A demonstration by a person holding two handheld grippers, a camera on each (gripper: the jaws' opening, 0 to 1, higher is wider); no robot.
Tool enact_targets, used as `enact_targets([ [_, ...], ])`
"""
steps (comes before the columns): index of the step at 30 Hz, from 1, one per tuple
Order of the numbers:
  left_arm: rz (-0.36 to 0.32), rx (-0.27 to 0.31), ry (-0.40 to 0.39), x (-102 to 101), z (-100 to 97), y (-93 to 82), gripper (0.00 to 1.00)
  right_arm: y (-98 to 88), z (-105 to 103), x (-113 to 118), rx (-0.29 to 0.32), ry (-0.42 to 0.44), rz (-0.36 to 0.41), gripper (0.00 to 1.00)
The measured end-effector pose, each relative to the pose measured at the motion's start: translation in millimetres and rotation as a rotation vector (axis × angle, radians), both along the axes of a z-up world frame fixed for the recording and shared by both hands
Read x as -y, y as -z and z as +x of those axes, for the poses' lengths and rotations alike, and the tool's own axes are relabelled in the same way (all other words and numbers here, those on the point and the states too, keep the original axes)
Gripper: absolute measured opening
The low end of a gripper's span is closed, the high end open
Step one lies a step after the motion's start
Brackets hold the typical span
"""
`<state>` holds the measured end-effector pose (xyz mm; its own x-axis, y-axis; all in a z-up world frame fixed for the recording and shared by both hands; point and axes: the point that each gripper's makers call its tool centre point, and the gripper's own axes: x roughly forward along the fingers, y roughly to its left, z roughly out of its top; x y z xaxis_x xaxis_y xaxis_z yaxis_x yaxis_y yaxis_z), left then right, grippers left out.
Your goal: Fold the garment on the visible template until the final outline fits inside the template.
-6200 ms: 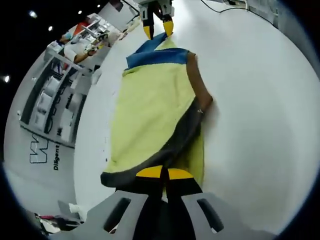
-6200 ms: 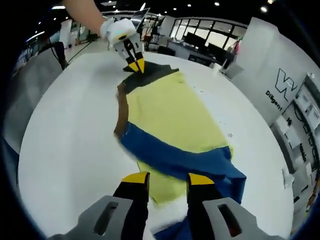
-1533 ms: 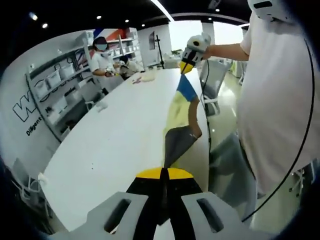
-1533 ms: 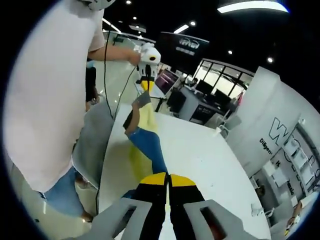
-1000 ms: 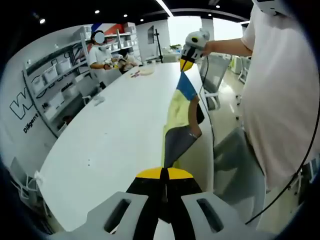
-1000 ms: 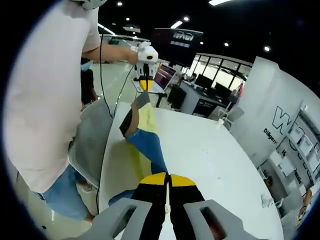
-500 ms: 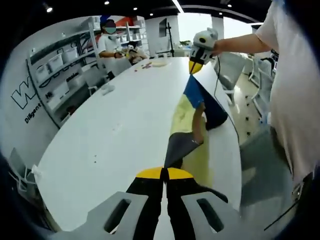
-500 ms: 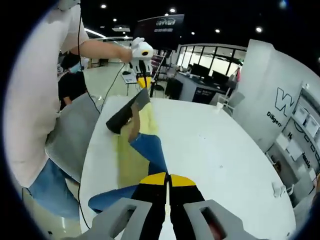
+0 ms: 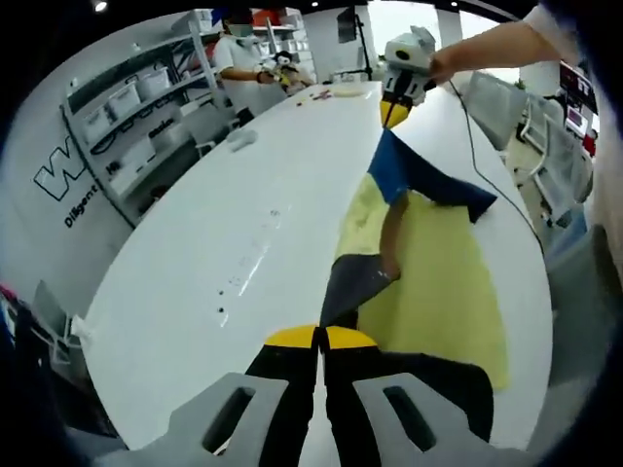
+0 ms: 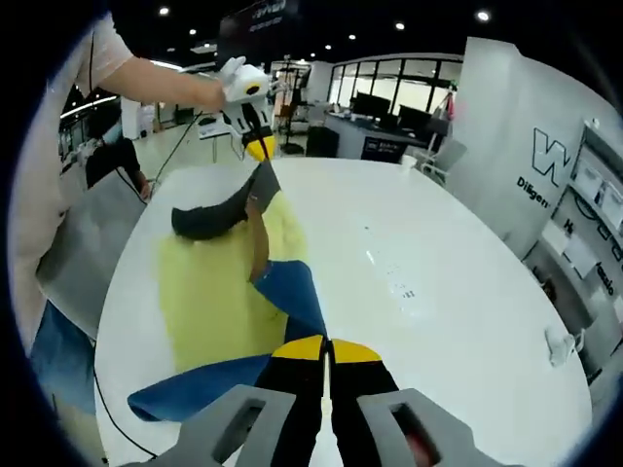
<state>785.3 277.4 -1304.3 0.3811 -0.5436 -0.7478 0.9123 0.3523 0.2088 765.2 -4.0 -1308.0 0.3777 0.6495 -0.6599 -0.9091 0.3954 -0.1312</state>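
In the left gripper view, shelving (image 9: 127,107) lines the upper left wall, and the white desk (image 9: 214,243) sweeps across the middle. At bottom centre the left tool (image 9: 319,338) is pinched tight on the grey corner of the garment (image 9: 428,282), whose yellow body spreads over the desk at right. At the top, the right tool (image 9: 395,110) grips the blue corner. In the right gripper view, the garment (image 10: 219,292) lies left of centre, with the right tool (image 10: 326,348) clamped on its blue edge.

Yellow-tipped black jaws, seemingly white sleeve (image 10: 105,44)
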Motion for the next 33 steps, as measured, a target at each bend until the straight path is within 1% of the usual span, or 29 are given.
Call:
enact_targets([
  [1,0.001,0.005,-0.01,1.2,4.8,2.9,0.07,4.9,7.4,0.8,0.002,0.011,-0.011,0.0],
  [2,0.023,0.02,-0.022,0.7,12.5,8.4,0.07,10.3,15.9,-1.9,0.001,0.015,-0.013,0.0],
  [3,0.035,0.022,-0.027,0.5,16.0,12.0,0.07,14.4,20.7,-2.8,-0.01,0.028,-0.013,0.0],
  [5,0.041,0.026,-0.051,1.5,25.0,19.6,0.08,24.2,35.9,-3.9,0.012,0.048,-0.04,0.0],
  [6,0.052,0.032,-0.079,-0.6,32.2,25.0,0.08,29.8,42.0,-6.8,0.009,0.061,-0.041,0.0],
  [8,0.064,0.033,-0.11,-4.7,43.4,33.9,0.08,38.4,50.4,-7.3,0.013,0.087,-0.061,0.0],
  [9,0.059,0.023,-0.139,-5.5,47.8,38.8,0.08,45.2,55.4,-6.9,0.008,0.112,-0.075,0.0],
  [10,0.06,0.026,-0.145,-5.2,50.5,41.1,0.08,48.8,56.9,-8.9,-0.002,0.121,-0.068,0.0],
  [11,0.057,0.012,-0.172,-5.9,53.4,45.8,0.08,55.7,57.7,-11.1,-0.019,0.134,-0.071,0.0],
  [14,0.048,-0.026,-0.219,-6.4,55.2,56.1,0.08,71.1,61.9,-8.6,-0.034,0.169,-0.119,0.0],
  [15,0.051,-0.057,-0.26,-9.6,54.6,62.2,0.08,76.1,62.7,-6.5,-0.047,0.194,-0.131,0.0],
  [16,0.049,-0.063,-0.27,-10.3,54.3,63.4,0.08,78.2,64.0,-4.2,-0.04,0.207,-0.153,0.0],
  [17,0.041,-0.11,-0.336,-15.5,54.0,71.8,0.08,83.3,66.6,3.5,-0.04,0.244,-0.198,0.0],
  [18,0.045,-0.125,-0.377,-20.6,55.0,74.8,0.09,85.2,66.8,5.8,-0.046,0.254,-0.21,0.0],
  [19,0.034,-0.126,-0.449,-28.8,60.0,76.8,0.09,89.5,69.7,12.0,-0.063,0.313,-0.22,0.0],
  [20,0.026,-0.136,-0.502,-34.5,62.1,77.6,0.09,90.8,72.5,16.6,-0.068,0.356,-0.226,0.07],
  [21,0.003,-0.151,-0.555,-39.4,67.1,79.5,0.08,93.0,73.3,19.3,-0.089,0.39,-0.224,0.18],
  [22,-0.026,-0.162,-0.638,-49.3,76.7,80.3,0.06,95.4,72.0,18.0,-0.127,0.423,-0.198,0.27],
  [23,-0.063,-0.165,-0.676,-49.4,77.4,76.3,0.04,92.9,74.7,17.1,-0.103,0.421,-0.19,0.29],
  [24,-0.104,-0.162,-0.718,-50.2,78.3,69.9,0.03,90.7,71.6,15.9,-0.097,0.409,-0.195,0.25],
  [25,-0.117,-0.173,-0.706,-47.2,75.5,66.9,0.03,90.7,67.7,13.9,-0.103,0.4,-0.194,0.2],
  [26,-0.099,-0.17,-0.666,-44.8,71.2,64.9,0.04,90.3,57.6,7.7,-0.122,0.364,-0.185,0.15],
  [27,-0.09,-0.161,-0.597,-37.8,67.0,62.5,0.04,89.2,54.0,4.6,-0.109,0.34,-0.18,0.13],
  [28,-0.083,-0.153,-0.546,-32.1,63.2,60.6,0.05,87.4,50.5,-1.6,-0.084,0.299,-0.158,0.11],
  [29,-0.081,-0.175,-0.488,-21.4,51.9,59.9,0.04,86.7,46.1,-7.9,-0.088,0.276,-0.127,0.1],
  [30,-0.081,-0.188,-0.44,-13.5,44.7,60.5,0.04,89.0,37.8,-14.0,-0.105,0.238,-0.111,0.09],
  [31,-0.057,-0.181,-0.342,-3.2,34.7,63.5,0.05,90.1,34.2,-16.9,-0.086,0.2,-0.122,0.09],
  [32,-0.019,-0.15,-0.294,-1.6,31.8,65.3,0.08,90.9,31.8,-21.7,-0.037,0.142,-0.144,0.1],
  [33,0.048,-0.102,-0.225,-2.0,30.5,70.0,0.09,93.4,28.7,-23.3,-0.038,0.13,-0.154,0.09],
])
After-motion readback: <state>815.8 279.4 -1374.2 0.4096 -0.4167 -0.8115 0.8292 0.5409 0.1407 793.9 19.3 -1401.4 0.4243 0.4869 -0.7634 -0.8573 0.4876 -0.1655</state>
